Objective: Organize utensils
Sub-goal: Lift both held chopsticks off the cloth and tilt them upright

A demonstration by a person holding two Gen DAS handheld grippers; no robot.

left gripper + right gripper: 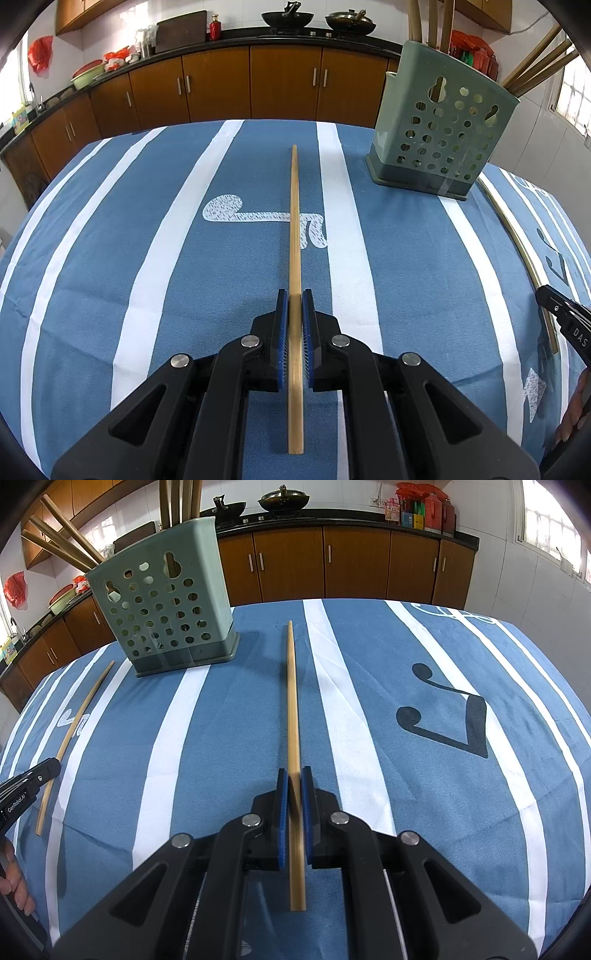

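In the left wrist view my left gripper is shut on a long bamboo chopstick, whose thin tip points away over the cloth. My right gripper is likewise shut on a second bamboo chopstick. A green perforated utensil holder stands upright between and beyond the two grippers, with several chopsticks leaning out of it. Each view catches the other gripper at its edge: the right gripper with its chopstick, and the left gripper with its chopstick.
A blue tablecloth with white stripes and printed motifs covers the table. Brown kitchen cabinets under a dark counter with woks run behind the far table edge. A person's fingers show at the lower left edge.
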